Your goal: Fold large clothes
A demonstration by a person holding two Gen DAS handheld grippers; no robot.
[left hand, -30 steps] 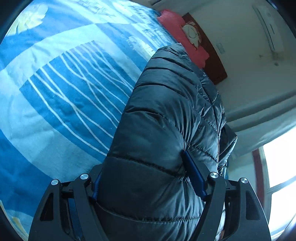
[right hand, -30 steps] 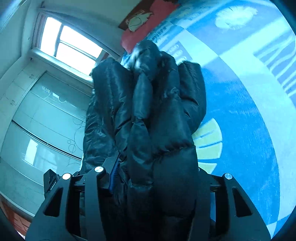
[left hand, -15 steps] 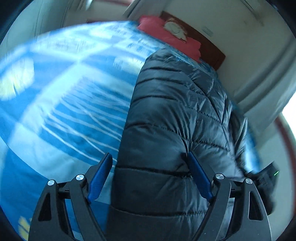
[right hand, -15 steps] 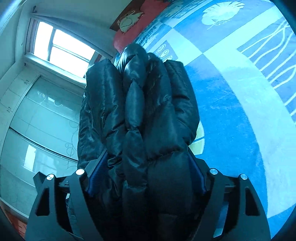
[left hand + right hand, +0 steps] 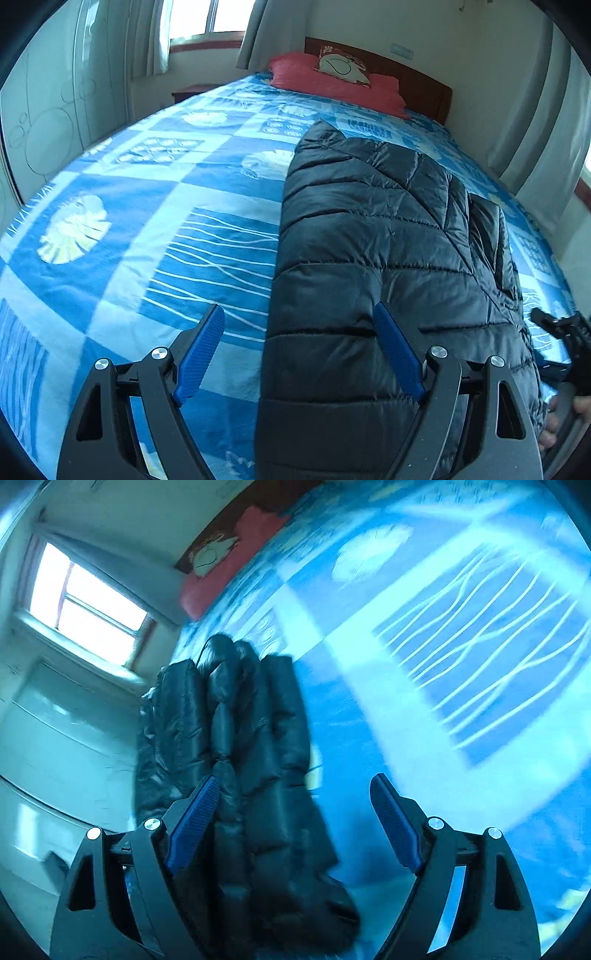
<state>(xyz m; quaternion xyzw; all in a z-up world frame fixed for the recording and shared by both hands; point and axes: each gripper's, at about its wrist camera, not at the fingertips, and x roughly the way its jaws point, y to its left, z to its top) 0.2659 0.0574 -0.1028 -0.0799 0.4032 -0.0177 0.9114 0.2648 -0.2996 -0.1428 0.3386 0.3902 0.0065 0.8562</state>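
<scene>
A black quilted puffer jacket [image 5: 369, 251] lies folded lengthwise on the blue patterned bed cover [image 5: 147, 206]. My left gripper [image 5: 299, 354] is open, its blue pads wide apart over the jacket's near left edge, holding nothing. In the right wrist view the jacket [image 5: 243, 760] lies bunched in thick folds at lower left. My right gripper [image 5: 291, 819] is open over the jacket's near end, with only its left pad against the fabric. The right gripper also shows at the far right edge of the left wrist view [image 5: 569, 343].
A red pillow [image 5: 332, 81] and a white cushion lie at the wooden headboard [image 5: 413, 81]. A white wardrobe [image 5: 48, 110] stands left of the bed. Windows with curtains [image 5: 199, 18] are behind. The bed cover spreads wide to the jacket's left.
Both grippers have opened and let go of the jacket, which now rests flat on the bed. Both have drawn back a little; the right wrist view is blurred from motion.
</scene>
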